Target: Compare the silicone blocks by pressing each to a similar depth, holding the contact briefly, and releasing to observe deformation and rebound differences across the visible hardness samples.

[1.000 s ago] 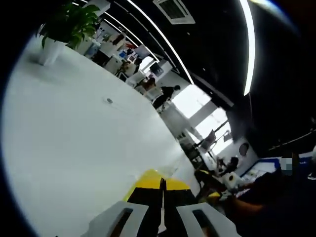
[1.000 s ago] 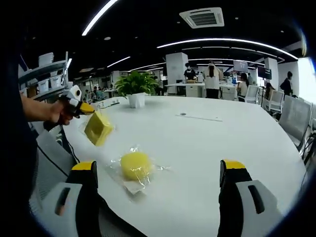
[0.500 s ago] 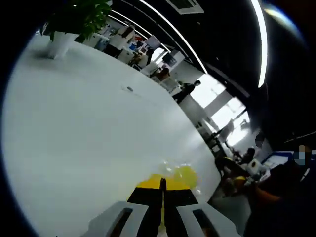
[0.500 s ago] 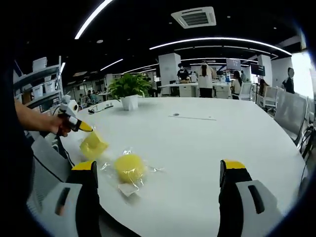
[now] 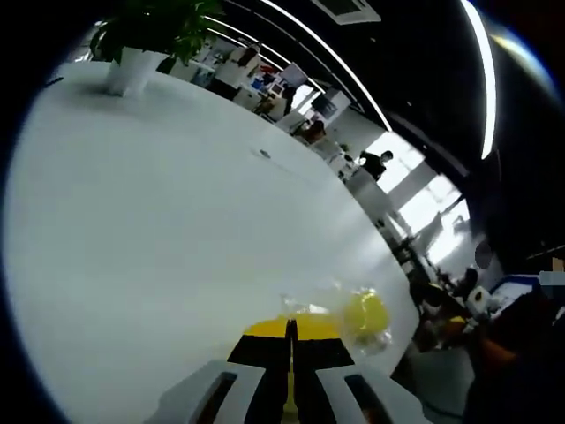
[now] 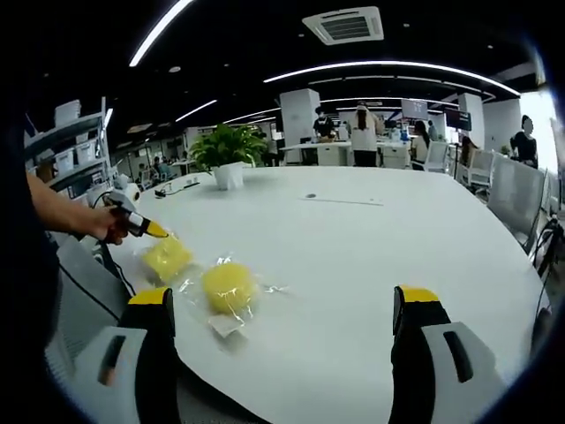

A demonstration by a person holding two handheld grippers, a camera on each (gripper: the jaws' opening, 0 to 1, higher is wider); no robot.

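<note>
Left hand-held gripper [image 5: 290, 331] has its two black, yellow-tipped jaws pressed together with only a thin seam between them, and a flat yellow silicone block [image 6: 166, 257] sits at their tips, down on the white tabletop [image 5: 159, 221]. From the right gripper view the same tool enters from the left, held in a person's hand [image 6: 108, 223], its yellow nose touching the near corner of that block; whether the jaws pinch the block or merely rest against it cannot be told.

Right hand-held gripper [image 6: 282, 309] stands wide, its jaws far apart at the bottom of its view with bare tabletop between them and nothing held.

Just ahead of the right tool's left jaw lies a round yellow silicone block [image 6: 228, 285] inside a crinkled clear plastic bag [image 6: 222, 323]. It lies just beside the flat block, on the side away from the person's hand. In the left gripper view that round sample [image 5: 364, 314] shows just right of and beyond the closed jaw tips, its wrapper spreading around it.

Farther out along the tabletop, well apart from both samples, a potted plant [image 6: 228, 155] stands in a white pot; it also appears at the upper left of the left gripper view [image 5: 146, 40]. Beyond the tabletop's far edge people stand among office desks under long ceiling light strips [image 6: 388, 66].
</note>
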